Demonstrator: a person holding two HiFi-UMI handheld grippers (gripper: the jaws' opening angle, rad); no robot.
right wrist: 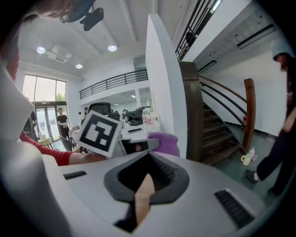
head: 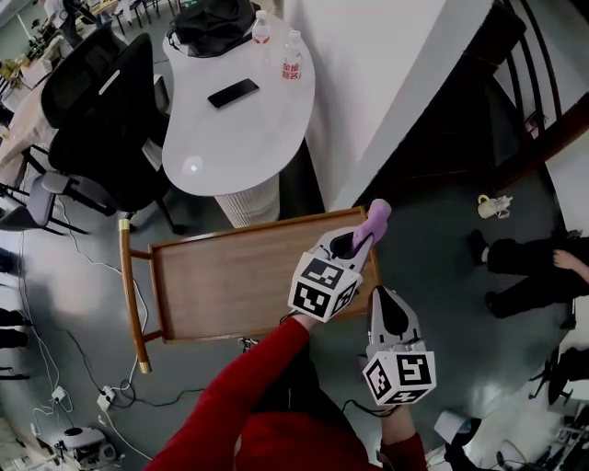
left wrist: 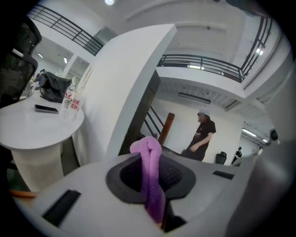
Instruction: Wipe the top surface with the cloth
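A wooden tray-topped cart (head: 230,276) stands below me, with a raised rim and a curved handle at its left end. My left gripper (head: 357,241) hovers over the cart's far right corner, shut on a purple cloth (head: 375,218) that sticks out past the fingertips. In the left gripper view the cloth (left wrist: 150,178) runs down between the dark pads of the left gripper (left wrist: 150,159). My right gripper (head: 379,299) is held off the cart's right edge, shut and holding nothing. The right gripper view shows the right gripper (right wrist: 149,163) closed, with the cloth (right wrist: 165,142) beyond it.
A white rounded table (head: 239,138) behind the cart carries a phone (head: 233,93), bottles (head: 293,57) and a black bag (head: 216,23). A black office chair (head: 101,110) stands to its left. A white wall (head: 377,83) and stairs rise at right. A person (head: 534,262) sits at far right. Cables (head: 101,396) lie at lower left.
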